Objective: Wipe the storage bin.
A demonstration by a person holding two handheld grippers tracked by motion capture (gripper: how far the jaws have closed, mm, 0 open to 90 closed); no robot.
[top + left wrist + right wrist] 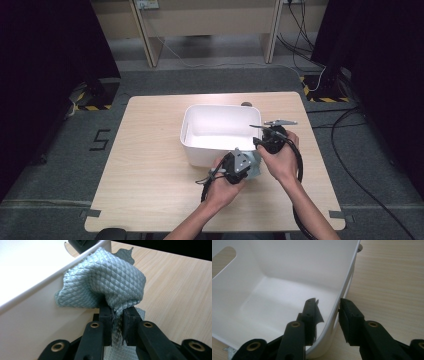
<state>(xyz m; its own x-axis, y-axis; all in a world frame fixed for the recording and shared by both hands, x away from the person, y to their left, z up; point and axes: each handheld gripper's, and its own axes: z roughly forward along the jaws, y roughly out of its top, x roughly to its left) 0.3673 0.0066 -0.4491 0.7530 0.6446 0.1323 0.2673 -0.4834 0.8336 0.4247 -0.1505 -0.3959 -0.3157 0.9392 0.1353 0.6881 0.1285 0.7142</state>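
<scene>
Pale wooden table (150, 165) carries a white plastic bin (200, 150) near its middle, with bare wood to your left. Your left gripper (117, 312) is clamped on a grey-blue quilted cloth (110, 280), bunched against the bin's outer wall. Your right gripper (327, 305) straddles the bin's rim, jaws parted, one inside, one outside.

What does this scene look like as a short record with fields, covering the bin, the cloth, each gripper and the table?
bin: white plastic bin, open top, nothing seen inside, on the table
cloth: grey quilted cloth, bunched against the bin's outer wall near its rim
left gripper: left gripper shut on the cloth
right gripper: right gripper with jaws straddling the bin's wall, one inside and one outside; not clearly clamped
table: light wooden table
</scene>
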